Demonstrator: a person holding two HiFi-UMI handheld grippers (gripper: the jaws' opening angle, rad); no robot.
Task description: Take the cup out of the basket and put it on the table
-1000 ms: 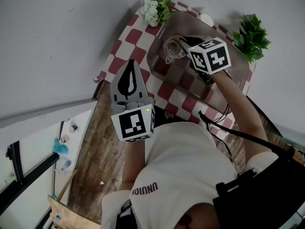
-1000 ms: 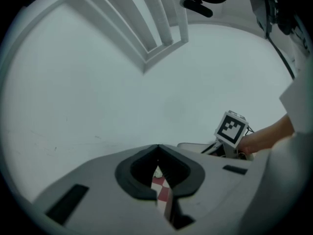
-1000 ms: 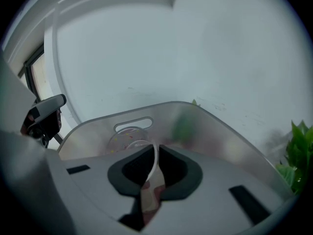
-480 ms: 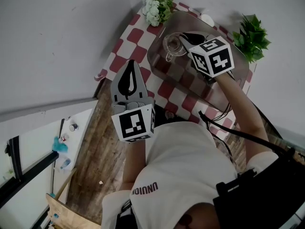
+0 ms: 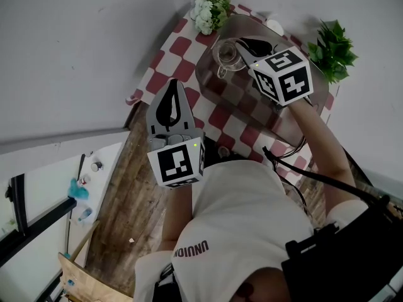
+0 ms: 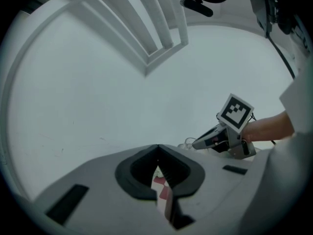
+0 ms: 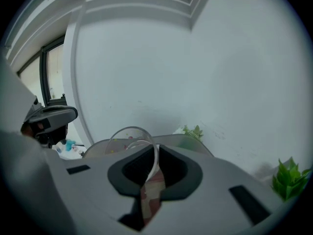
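A clear glass cup (image 5: 225,54) with a handle hangs over the far end of the translucent brown basket (image 5: 250,115), which stands on the red-and-white checked table (image 5: 175,50). My right gripper (image 5: 243,47) is shut on the cup's rim; in the right gripper view the glass wall of the cup (image 7: 128,137) runs between the jaws of that gripper (image 7: 154,153), with the basket (image 7: 188,143) behind. My left gripper (image 5: 171,85) is held shut with nothing in it near the table's left edge, and its closed tips (image 6: 157,150) point at the wall.
White flowers (image 5: 206,8) stand at the table's far corner, a green plant (image 5: 330,46) at the far right, and a small white object (image 5: 274,26) behind the basket. The wall lies close behind the table. Wooden floor (image 5: 123,194) runs to the left.
My right gripper has carried the cup a little up and farther toward the basket's far end. The left gripper has stayed put.
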